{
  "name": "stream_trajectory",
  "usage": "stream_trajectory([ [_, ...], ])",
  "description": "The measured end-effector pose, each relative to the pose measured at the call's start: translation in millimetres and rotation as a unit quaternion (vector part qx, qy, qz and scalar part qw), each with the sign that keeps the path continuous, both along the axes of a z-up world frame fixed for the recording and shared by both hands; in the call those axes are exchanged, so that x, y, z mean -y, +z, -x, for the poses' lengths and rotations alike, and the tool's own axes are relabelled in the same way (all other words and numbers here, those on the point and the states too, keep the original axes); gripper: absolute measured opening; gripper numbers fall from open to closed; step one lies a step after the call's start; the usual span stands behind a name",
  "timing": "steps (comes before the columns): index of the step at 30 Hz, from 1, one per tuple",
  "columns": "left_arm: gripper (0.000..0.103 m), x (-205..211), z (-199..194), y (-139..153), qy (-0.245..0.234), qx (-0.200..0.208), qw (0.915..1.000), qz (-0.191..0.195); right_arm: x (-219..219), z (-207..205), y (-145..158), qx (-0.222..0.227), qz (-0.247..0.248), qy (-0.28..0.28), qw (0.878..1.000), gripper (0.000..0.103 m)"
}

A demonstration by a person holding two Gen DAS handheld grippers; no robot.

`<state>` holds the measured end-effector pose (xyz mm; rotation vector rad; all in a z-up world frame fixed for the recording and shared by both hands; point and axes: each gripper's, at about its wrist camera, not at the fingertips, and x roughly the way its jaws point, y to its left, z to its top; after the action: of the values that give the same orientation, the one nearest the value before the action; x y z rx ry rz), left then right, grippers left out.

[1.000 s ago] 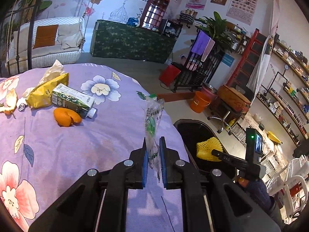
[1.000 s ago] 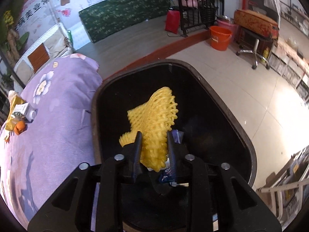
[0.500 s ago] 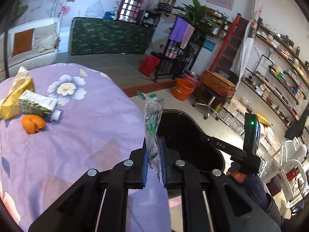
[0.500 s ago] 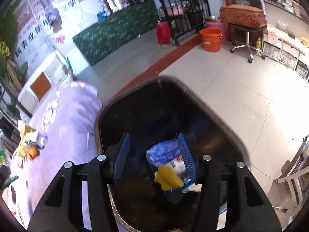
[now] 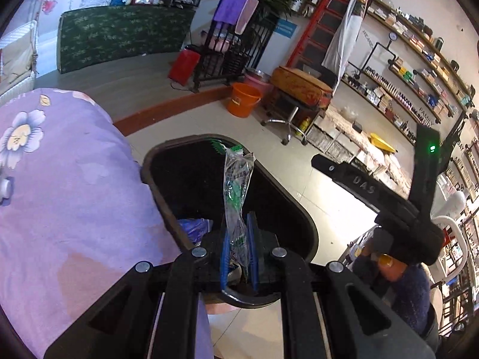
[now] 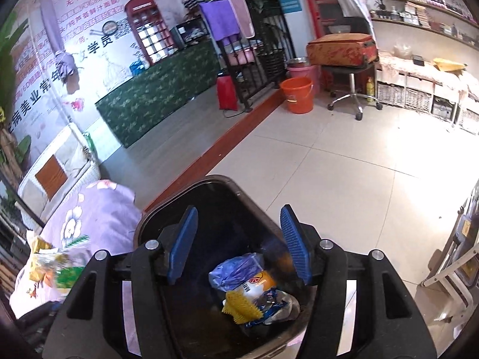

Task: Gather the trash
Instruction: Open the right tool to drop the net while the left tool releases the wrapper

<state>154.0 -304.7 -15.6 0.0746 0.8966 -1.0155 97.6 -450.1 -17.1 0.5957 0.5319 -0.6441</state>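
We hold the left gripper (image 5: 238, 239) over the near part of the black bin (image 5: 302, 218). Its jaws are narrow and clamp a clear wrapper (image 5: 236, 185) with green print, which stands up from the pads and leans a little over the bin's mouth. The bin's rim curves around the gripper on both sides, so the wrapper is inside the rim line, not over the floor.

On the left, the counter (image 5: 74, 194) with a purple flowered cloth comes just beside the bin; its edge touches or almost touches the rim, we cannot tell which. On the right of the bin the tiled floor (image 5: 314, 185) is open.

The right gripper (image 6: 239, 239) hangs above the same bin, more to the middle. Its jaws have just been opening and now stand wide, with nothing between the pads. Below them, at the bottom of the bin, lie a yellow foam net (image 6: 239, 308), a blue bag (image 6: 236, 272) and some other packets, close together.

In the right wrist view more trash (image 6: 57, 266) lies on the counter at the far left, blurred. An orange bucket (image 6: 298, 94) and a stool (image 6: 351, 89) stand well apart from the bin, with free floor between.
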Motion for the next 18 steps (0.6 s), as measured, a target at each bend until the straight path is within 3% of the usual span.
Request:
stream_trajectory([
  [15, 0.015, 44.9, 0.9, -33.1, -0.034, -0.039, 0.9968, -0.061, 10.5, 8.0, -2.4, -0.013, -0.002, -0.016, 1.000, 0.060],
  [17, 0.039, 46.3, 3.6, -34.0, -0.039, -0.035, 0.9961, -0.070, 12.3, 8.3, -2.8, -0.012, -0.005, -0.017, 1.000, 0.063],
  [18, 0.062, 45.2, 5.9, -33.5, -0.040, -0.026, 0.9964, -0.070, 12.8, 8.5, -3.1, -0.012, -0.006, -0.017, 1.000, 0.063],
])
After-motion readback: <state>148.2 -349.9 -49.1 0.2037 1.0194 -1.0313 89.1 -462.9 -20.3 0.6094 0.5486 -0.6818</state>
